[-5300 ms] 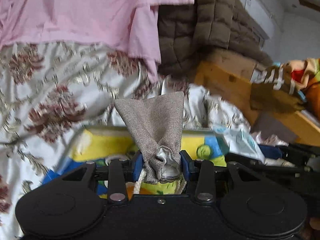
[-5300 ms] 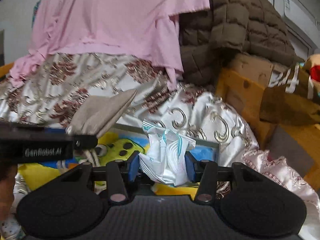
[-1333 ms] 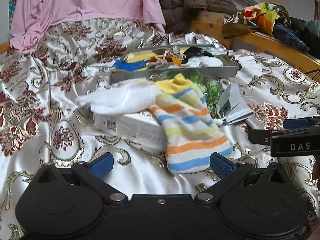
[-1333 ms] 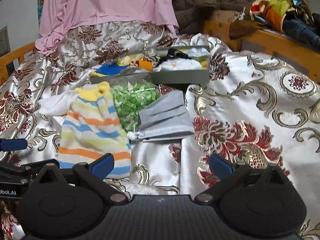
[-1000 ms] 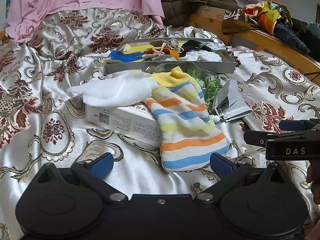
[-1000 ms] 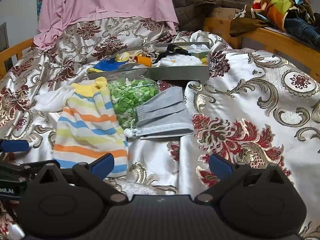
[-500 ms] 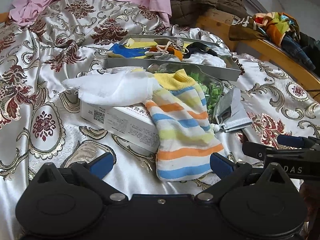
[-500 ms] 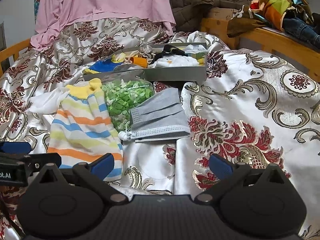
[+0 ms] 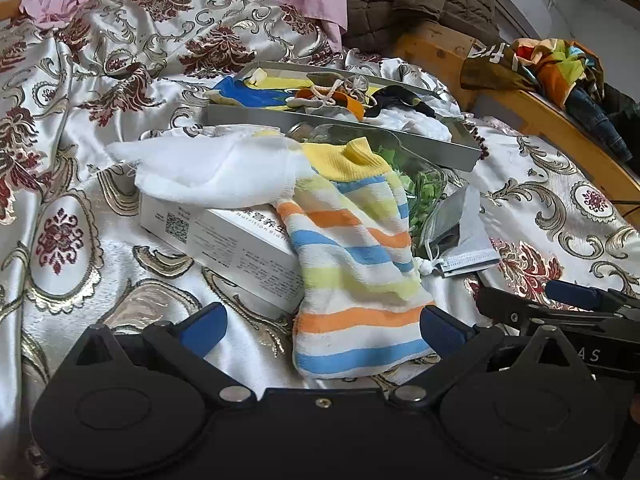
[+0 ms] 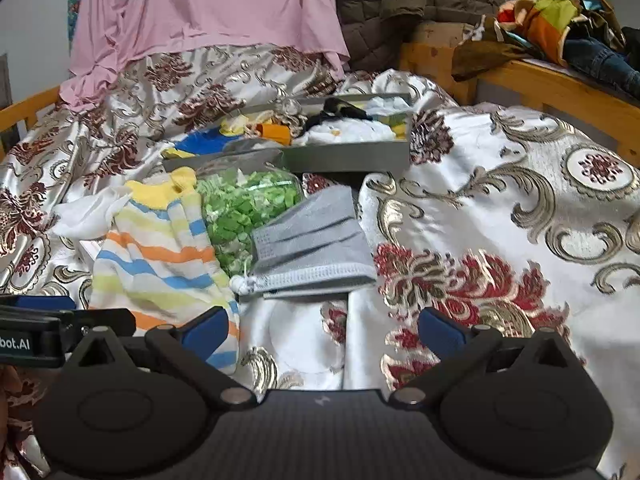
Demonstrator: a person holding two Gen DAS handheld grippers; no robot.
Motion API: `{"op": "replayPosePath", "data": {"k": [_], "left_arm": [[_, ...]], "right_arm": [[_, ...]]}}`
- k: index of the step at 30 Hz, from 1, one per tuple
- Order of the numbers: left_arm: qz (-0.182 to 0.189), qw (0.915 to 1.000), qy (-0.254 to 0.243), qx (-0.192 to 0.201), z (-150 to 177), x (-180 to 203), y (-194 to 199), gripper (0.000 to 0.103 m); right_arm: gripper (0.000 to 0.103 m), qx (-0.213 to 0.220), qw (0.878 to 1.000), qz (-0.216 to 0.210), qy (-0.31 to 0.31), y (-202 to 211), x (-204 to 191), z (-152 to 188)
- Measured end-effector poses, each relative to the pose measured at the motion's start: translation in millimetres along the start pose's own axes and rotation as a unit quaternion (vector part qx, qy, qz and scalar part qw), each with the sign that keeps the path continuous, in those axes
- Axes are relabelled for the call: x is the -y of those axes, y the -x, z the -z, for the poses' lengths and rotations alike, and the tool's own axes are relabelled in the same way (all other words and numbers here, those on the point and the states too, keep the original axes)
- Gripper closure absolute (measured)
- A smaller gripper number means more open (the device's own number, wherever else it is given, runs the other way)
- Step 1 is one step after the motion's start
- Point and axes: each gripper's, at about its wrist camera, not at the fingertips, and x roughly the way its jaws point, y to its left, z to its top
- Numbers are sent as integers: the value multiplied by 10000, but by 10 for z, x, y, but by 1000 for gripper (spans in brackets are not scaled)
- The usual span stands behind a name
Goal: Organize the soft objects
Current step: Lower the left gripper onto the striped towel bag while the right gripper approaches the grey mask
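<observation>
Both tools, left tool (image 9: 322, 326) and right tool (image 10: 322, 326), hover wide open and empty above the bed (image 10: 500, 208) (striped sock (image 9: 352, 264) near the left one); the far grey tray (image 10: 348, 156) holds mixed fabrics.

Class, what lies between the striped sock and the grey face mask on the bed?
A clear bag of green pieces sits between the striped sock and the grey pleated face mask, clearest in the right wrist view.

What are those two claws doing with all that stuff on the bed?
A person is tidying soft things into the grey tray. Right now both claws are open and empty. The left claw hovers over the striped sock, and the right claw is near the grey face mask. Neither is picked up yet.
</observation>
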Motion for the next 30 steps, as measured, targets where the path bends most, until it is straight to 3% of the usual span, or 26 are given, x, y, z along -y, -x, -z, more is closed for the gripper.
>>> {"op": "replayPosePath", "data": {"k": [12,21,30], "left_arm": [[325,9989,349,-43,-25,15,-74,5],[466,9971,598,-118,-23,-28,-169,16],[391,9979,512,-96,26,-6,-200,19]], "right_arm": [[0,360,9985,-327,255,-255,25,-129],[0,373,9983,-384,221,-481,41,-184],[0,211,9986,-428,243,-680,36,-159]]}}
